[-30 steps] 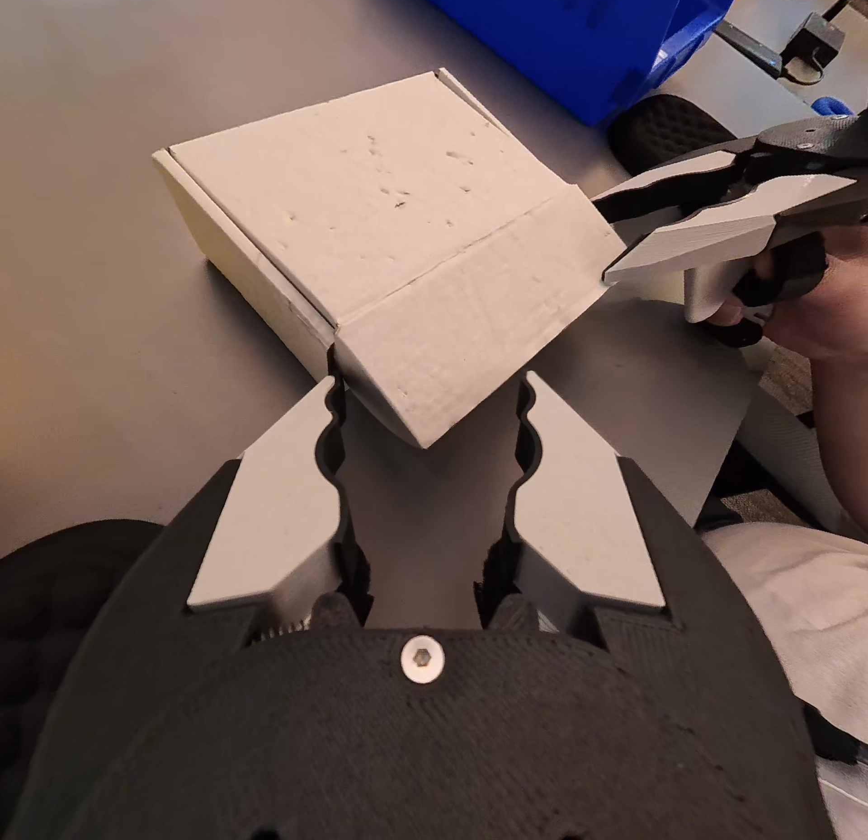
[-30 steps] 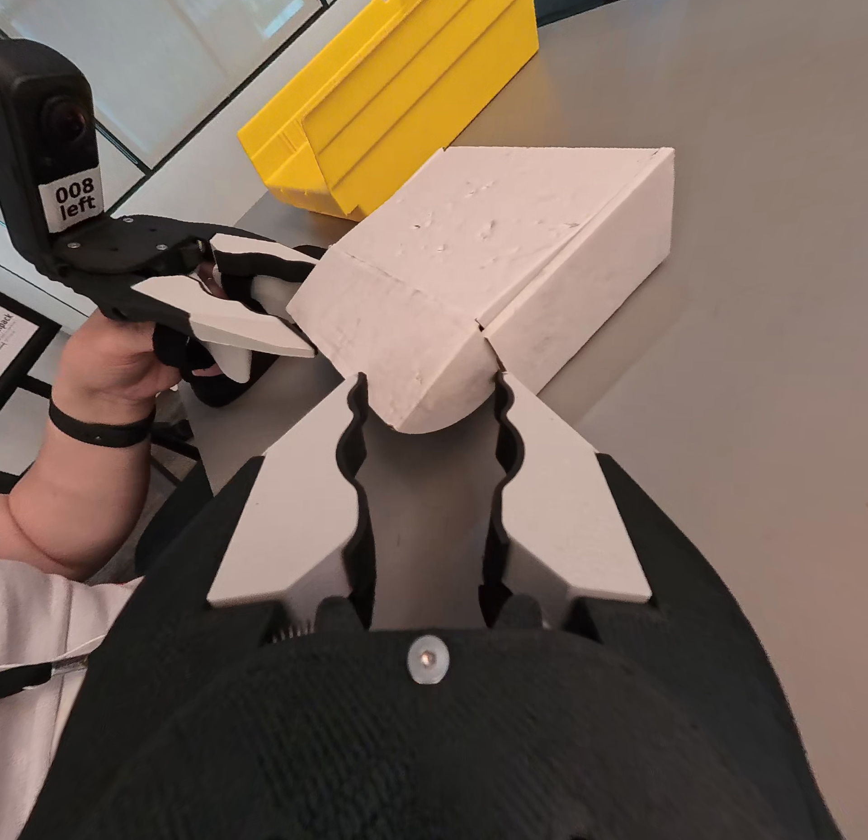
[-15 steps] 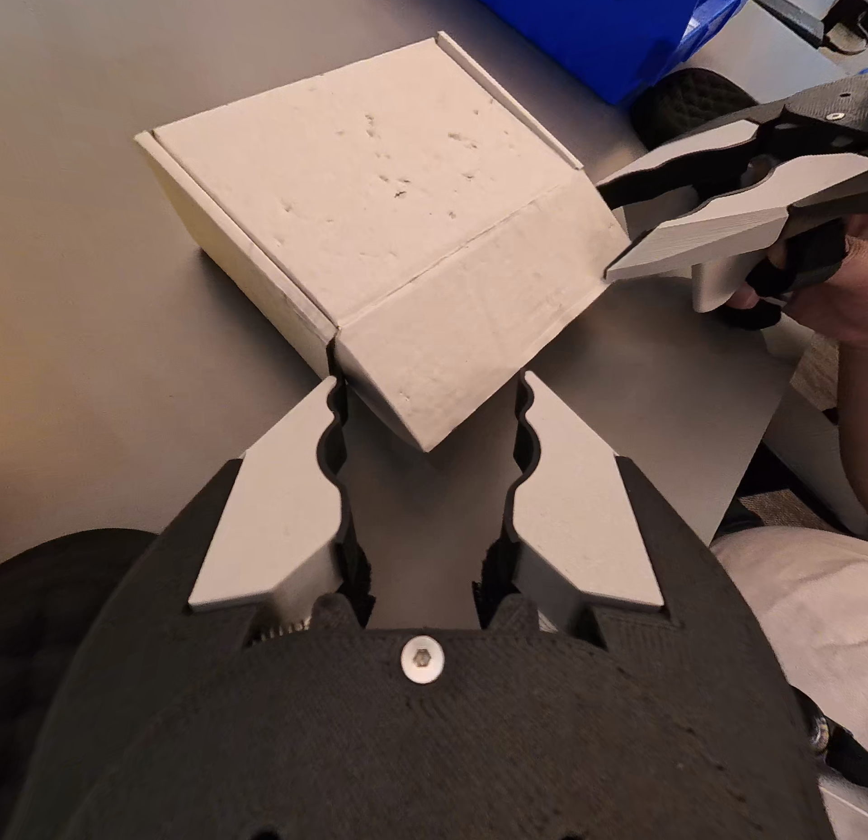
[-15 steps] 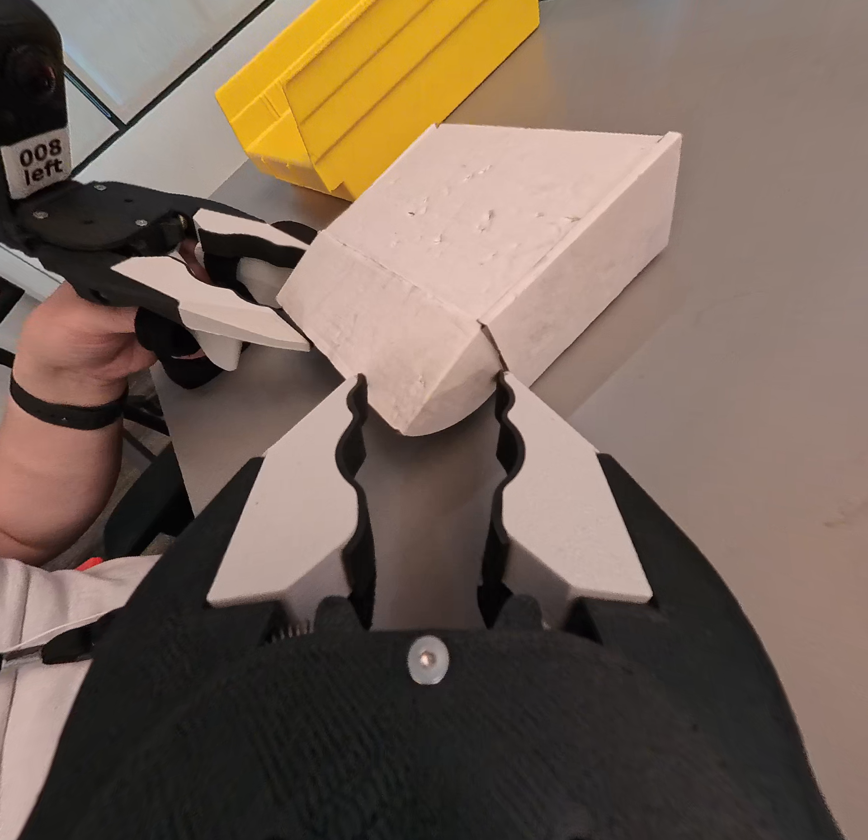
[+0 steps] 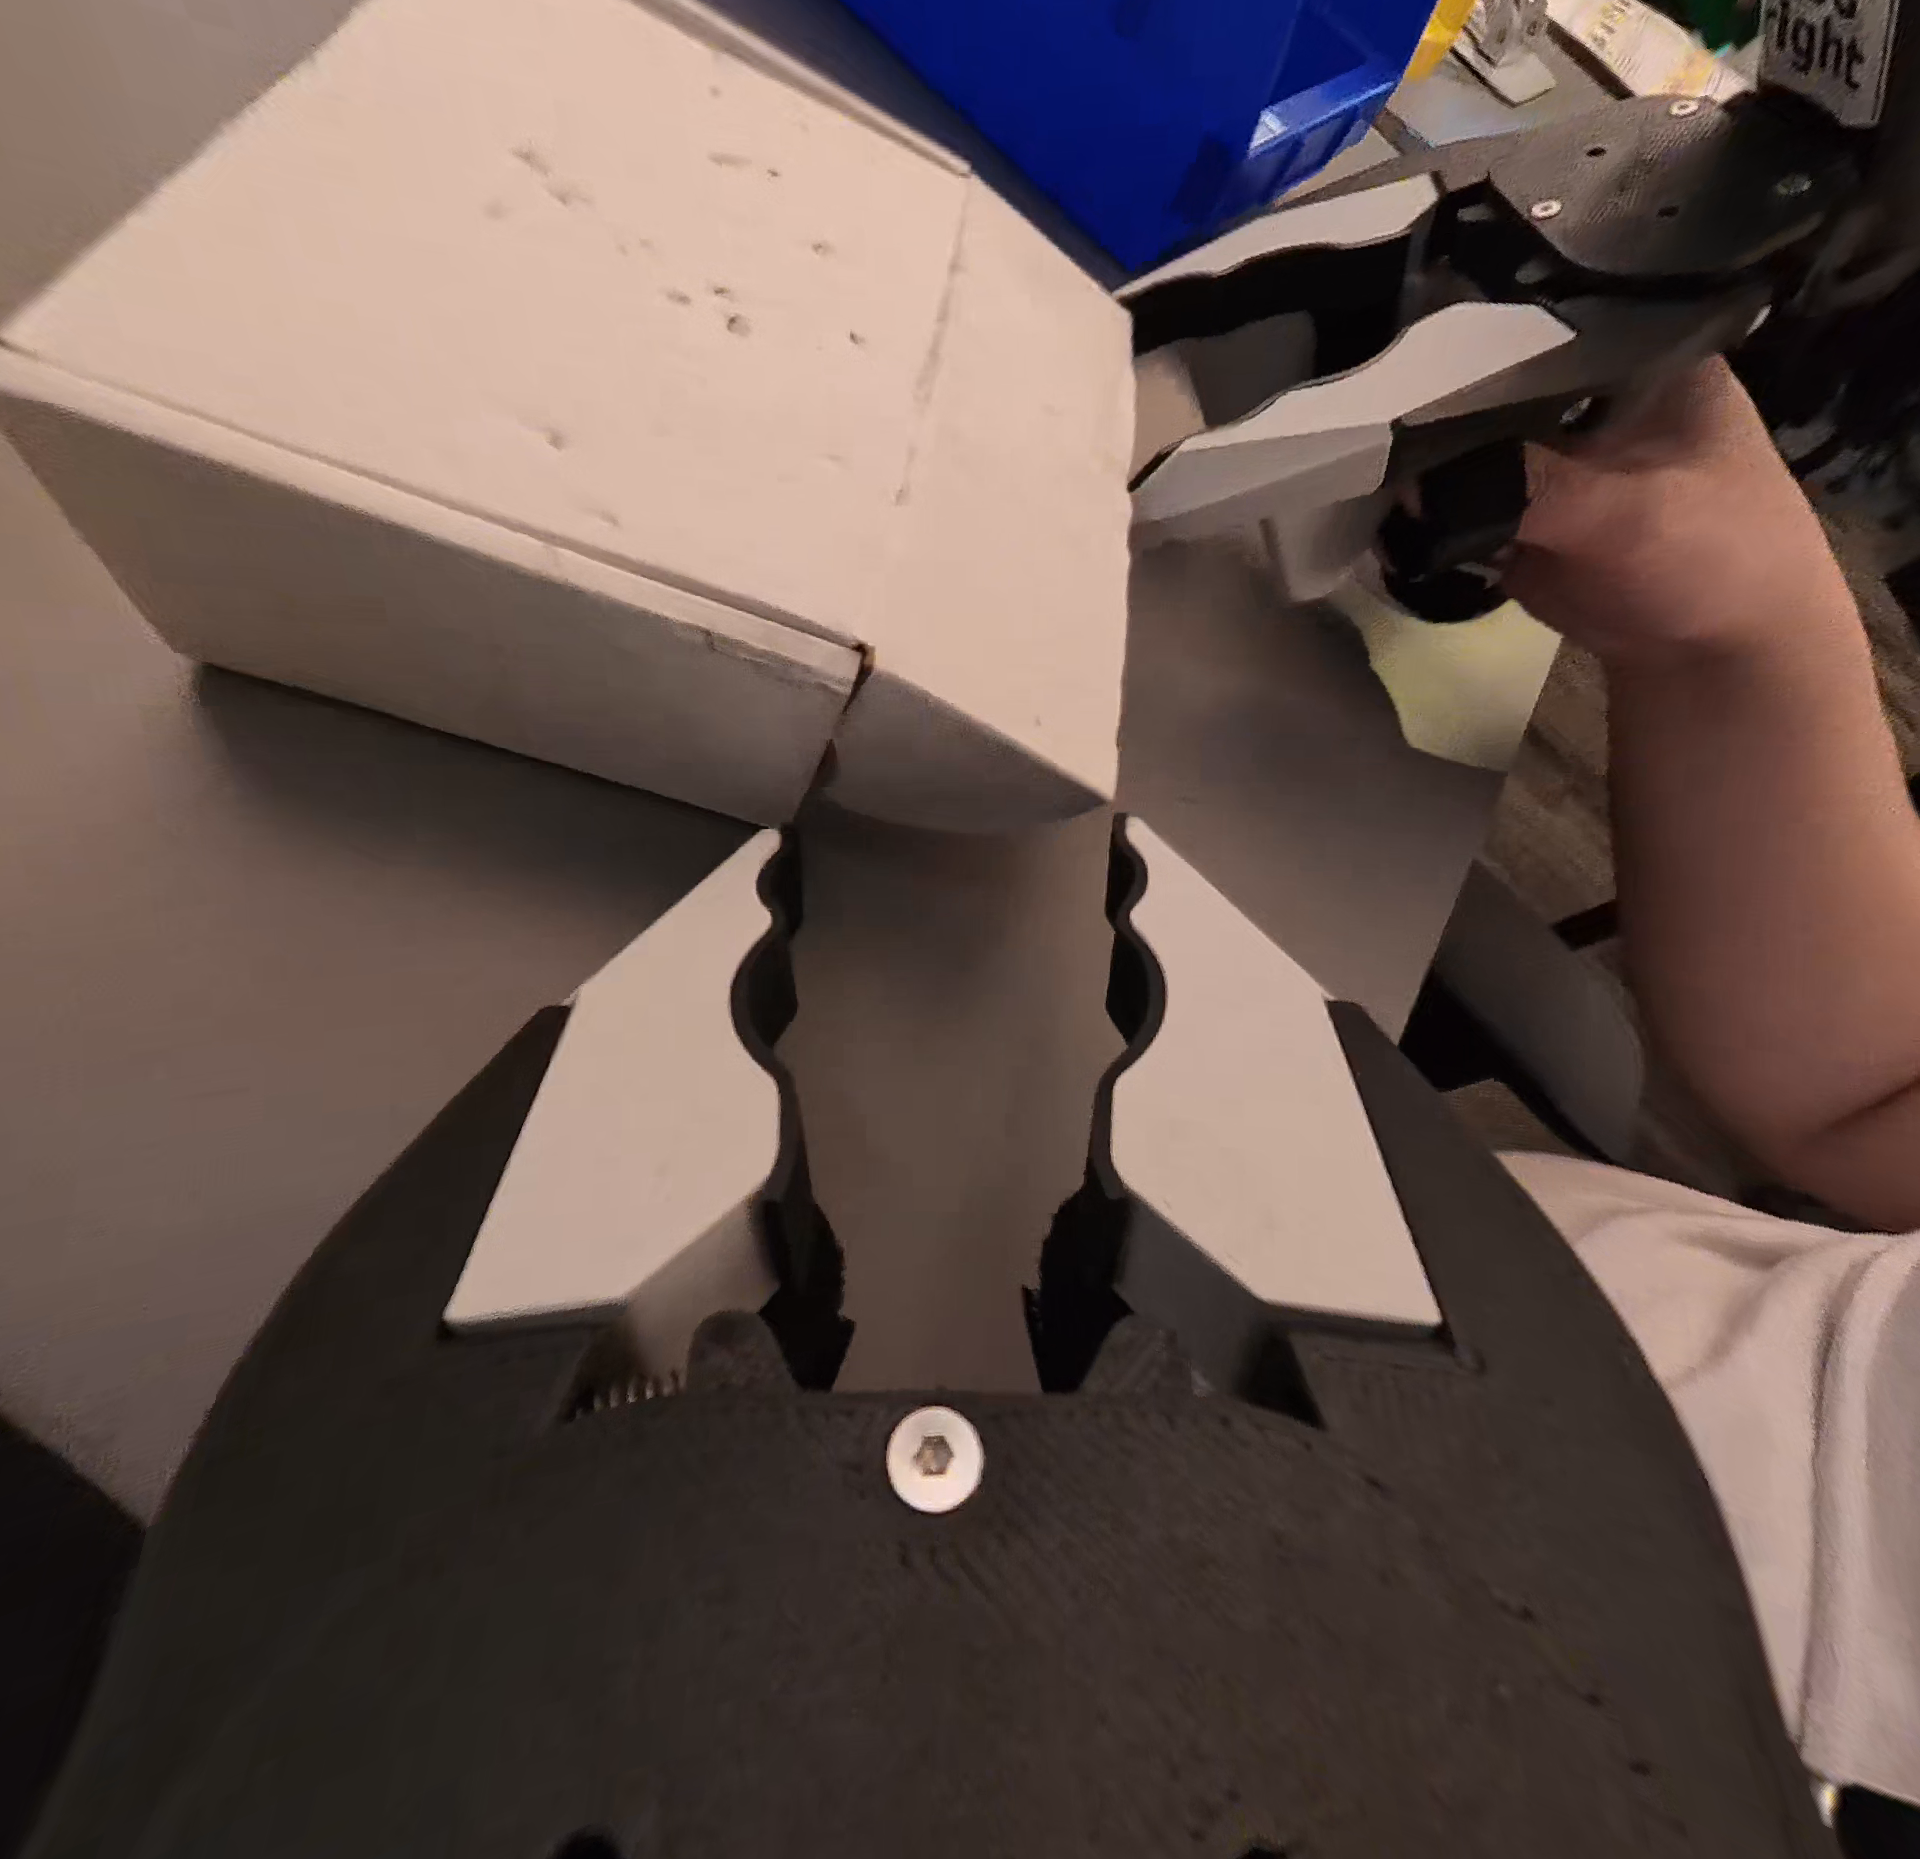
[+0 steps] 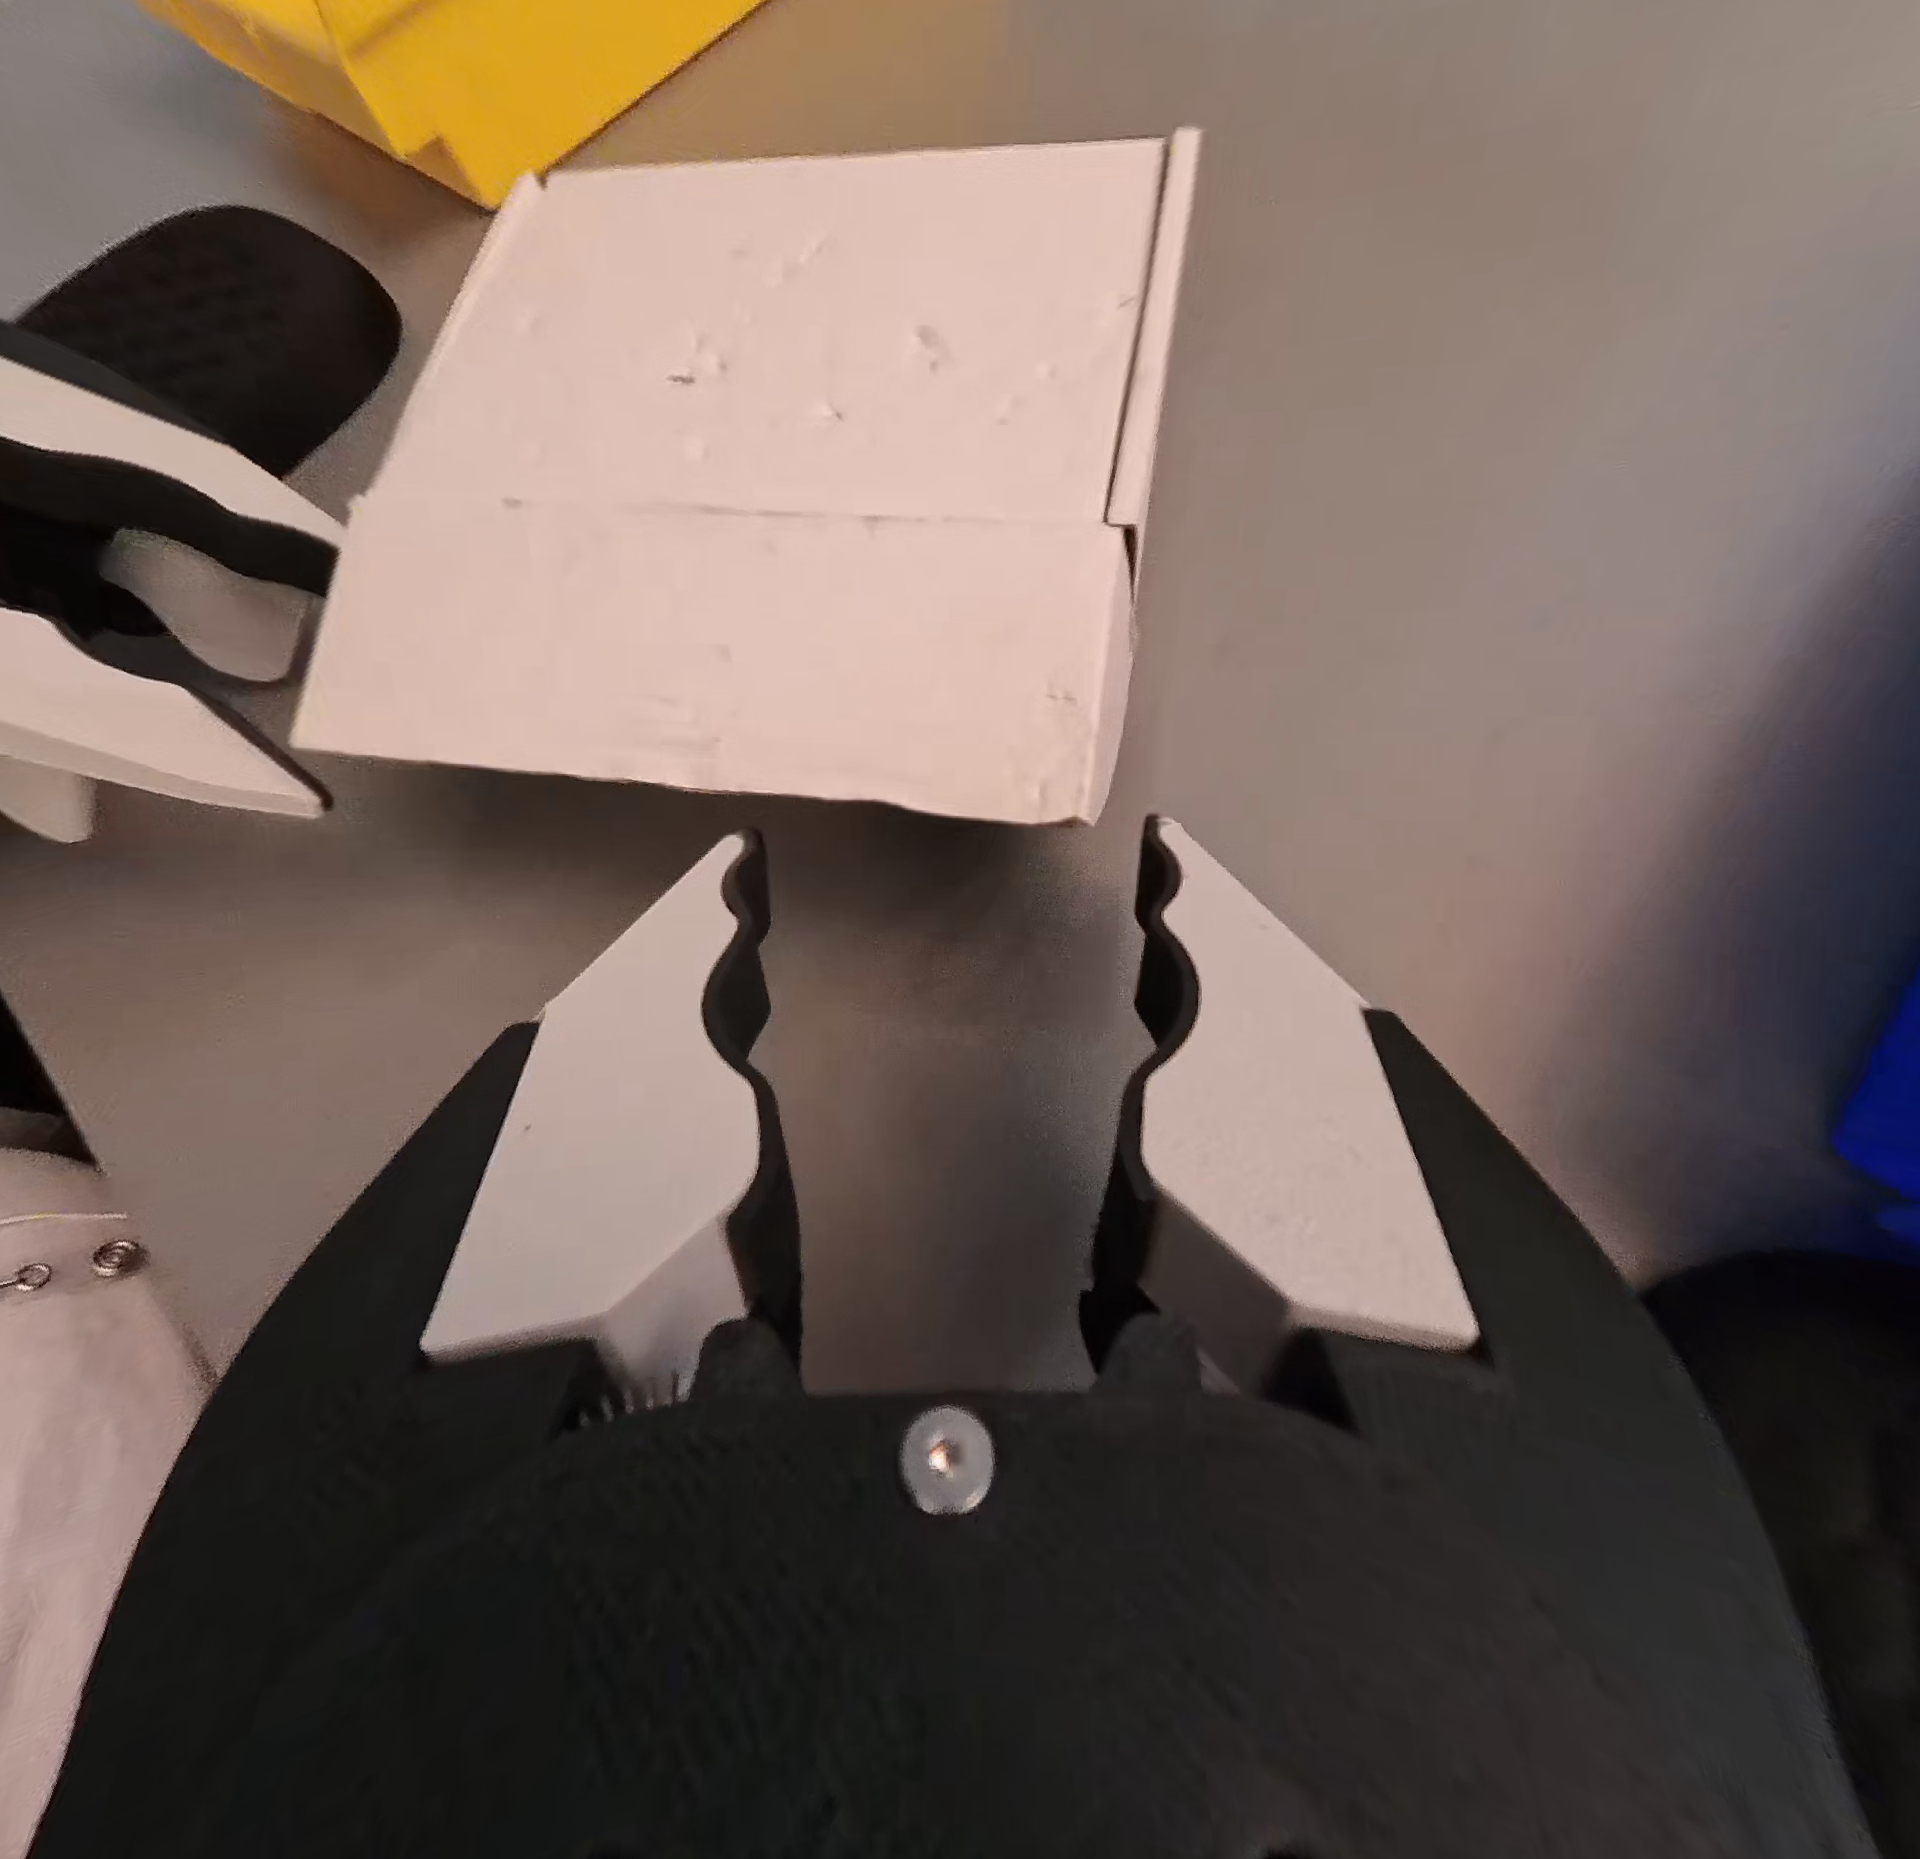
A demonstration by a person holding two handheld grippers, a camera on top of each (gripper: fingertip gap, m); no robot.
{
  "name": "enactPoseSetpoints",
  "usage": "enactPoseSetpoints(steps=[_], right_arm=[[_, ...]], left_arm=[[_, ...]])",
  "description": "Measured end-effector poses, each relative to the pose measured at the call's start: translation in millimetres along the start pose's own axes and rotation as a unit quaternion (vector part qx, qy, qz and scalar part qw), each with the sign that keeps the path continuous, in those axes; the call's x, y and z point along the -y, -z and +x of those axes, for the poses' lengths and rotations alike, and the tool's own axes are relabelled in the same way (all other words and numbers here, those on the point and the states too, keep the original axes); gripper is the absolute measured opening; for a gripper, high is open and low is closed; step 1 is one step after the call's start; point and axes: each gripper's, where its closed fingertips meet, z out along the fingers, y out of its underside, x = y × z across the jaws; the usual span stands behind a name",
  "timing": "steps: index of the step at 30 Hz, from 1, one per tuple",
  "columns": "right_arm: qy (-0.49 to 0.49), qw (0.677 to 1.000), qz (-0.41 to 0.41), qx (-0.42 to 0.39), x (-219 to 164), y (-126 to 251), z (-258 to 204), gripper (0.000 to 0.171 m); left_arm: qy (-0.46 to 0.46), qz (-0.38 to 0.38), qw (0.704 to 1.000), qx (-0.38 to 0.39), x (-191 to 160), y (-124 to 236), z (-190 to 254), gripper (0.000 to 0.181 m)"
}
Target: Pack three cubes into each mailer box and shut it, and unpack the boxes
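Working outward from my own tools, I am seeing the left gripper standing wide apart and gripping nothing, its tips hanging just short of the near corner of the mailer box. I am reading the right gripper the same way: spread wide, bare between its pads, hovering just in front of the box's front flap. In the left wrist view I am also catching the right tool farther off, held in a hand, with its tips sitting at the flap's far side edge.

I am judging that both tools are being kept at the two ends of that flap because it is not tucked in; it is sloping forward and outward from the lid crease rather than lying flush against the front wall. Flanking it from both sides should let me either press it home or lift the lid, and I cannot tell from this which one is in hand.

Box itself is resting flat on the grey table, lid down, contents hidden. Its flap end is pointing toward me, and the flap's long edge is running left to right across the right wrist view. Beyond it a yellow bin is sitting at the far left corner, and a blue bin is lying beyond the far right one.
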Motion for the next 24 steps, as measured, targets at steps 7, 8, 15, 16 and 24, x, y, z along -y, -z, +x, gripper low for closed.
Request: enactPoseSetpoints(steps=[7, 8, 15, 16, 24], right_arm=[[0.014, 0.997, 0.072, -0.028, 19, 28, -18, 0.071], [0.037, 0.995, 0.09, -0.03, 26, 30, -29, 0.071], [0.187, 0.973, 0.121, -0.066, 48, 5, -104, 0.08], [0.196, 0.971, 0.111, -0.082, 47, -3, -104, 0.08], [0.229, 0.956, 0.063, -0.171, 43, -34, -92, 0.068]], left_arm=[[-0.164, 0.003, 0.982, 0.098, 21, 36, -23, 0.068], [-0.203, -0.004, 0.972, 0.122, 26, 40, -31, 0.07], [-0.391, -0.048, 0.918, 0.053, 47, 35, -32, 0.089], [-0.421, -0.06, 0.904, 0.048, 48, 33, -32, 0.09], [-0.535, -0.163, 0.828, 0.026, 37, 6, -58, 0.081]])
